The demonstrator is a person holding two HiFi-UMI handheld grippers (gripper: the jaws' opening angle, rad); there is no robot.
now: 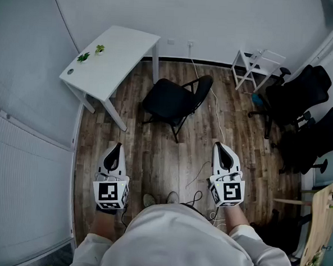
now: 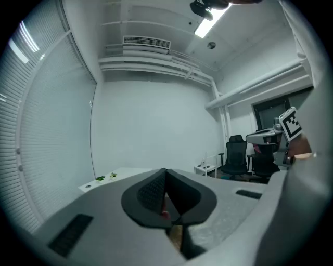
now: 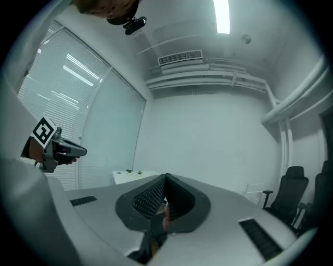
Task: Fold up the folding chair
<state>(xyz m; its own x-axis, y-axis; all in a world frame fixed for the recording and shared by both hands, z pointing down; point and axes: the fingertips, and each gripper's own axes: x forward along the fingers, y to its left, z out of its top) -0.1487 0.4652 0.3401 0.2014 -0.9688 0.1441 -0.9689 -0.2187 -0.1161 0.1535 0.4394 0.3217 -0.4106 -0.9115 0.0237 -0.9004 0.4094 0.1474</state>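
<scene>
head view, looking steeply down. left gripper and right gripper are held side by side over the wooden floor, each with its jaws pressed together on nothing. the black folding chair stands opened out ahead of both jaws, between their two lines and well apart from either. ahead and left of the left jaws is a white table bearing two small plants. ahead and right of the right jaws are a white rack and black office chairs. a thin cable runs over the floor from the wall socket past the chair towards the right jaws (nothing else lies between jaws and chair). in both gripper views each gripper's own grey body hides the chair. the person's shoes are partly hidden by the torso, and a wooden board is cut off at the right edge.
</scene>
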